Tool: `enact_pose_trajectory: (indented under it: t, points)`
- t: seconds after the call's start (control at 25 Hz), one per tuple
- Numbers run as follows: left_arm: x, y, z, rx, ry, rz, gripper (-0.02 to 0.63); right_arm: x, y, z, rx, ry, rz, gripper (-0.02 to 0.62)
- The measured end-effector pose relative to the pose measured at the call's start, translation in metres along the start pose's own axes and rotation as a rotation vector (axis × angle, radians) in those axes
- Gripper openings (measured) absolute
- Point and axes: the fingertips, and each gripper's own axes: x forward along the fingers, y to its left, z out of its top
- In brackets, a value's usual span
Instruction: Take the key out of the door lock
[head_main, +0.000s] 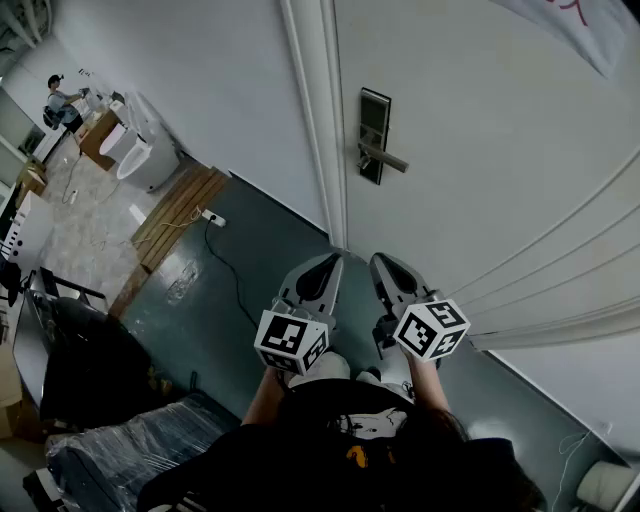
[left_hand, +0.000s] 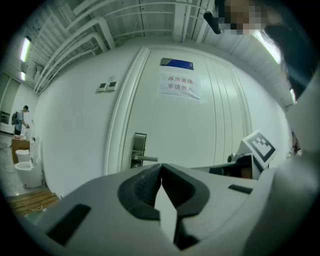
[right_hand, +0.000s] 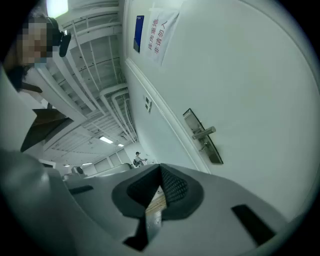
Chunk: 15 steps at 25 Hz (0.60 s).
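Note:
A white door (head_main: 480, 130) carries a dark metal lock plate (head_main: 374, 135) with a lever handle (head_main: 388, 159). In the right gripper view a small stub (right_hand: 202, 147) sticks out of the lock plate (right_hand: 214, 150) under the handle; the key is too small to make out clearly. My left gripper (head_main: 328, 262) and right gripper (head_main: 383, 262) are side by side near the door's foot, well below the lock and apart from it. Both point at the door with jaws closed together and nothing between them. The left gripper view also shows the lock plate (left_hand: 138, 150), ahead of the shut tips (left_hand: 161, 168).
The door frame (head_main: 318, 120) runs just left of the lock. White toilets (head_main: 140, 150), a wooden pallet (head_main: 180, 210) and a power strip with its cable (head_main: 213, 217) lie to the left. A black wrapped bundle (head_main: 110, 450) sits at lower left. A person (head_main: 58, 100) stands far off.

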Motion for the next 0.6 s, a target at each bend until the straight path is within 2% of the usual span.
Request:
enact_pose_trajectory:
  t: [0.28, 0.6]
  points:
    - [-0.007, 0.008, 0.002, -0.002, -0.002, 0.015, 0.009, 0.004, 0.006, -0.004, 0.003, 0.007, 0.0, 0.003]
    - [-0.003, 0.04, 0.004, 0.023, -0.001, 0.008, 0.009, 0.038, 0.013, -0.005, 0.013, -0.001, 0.004, 0.005]
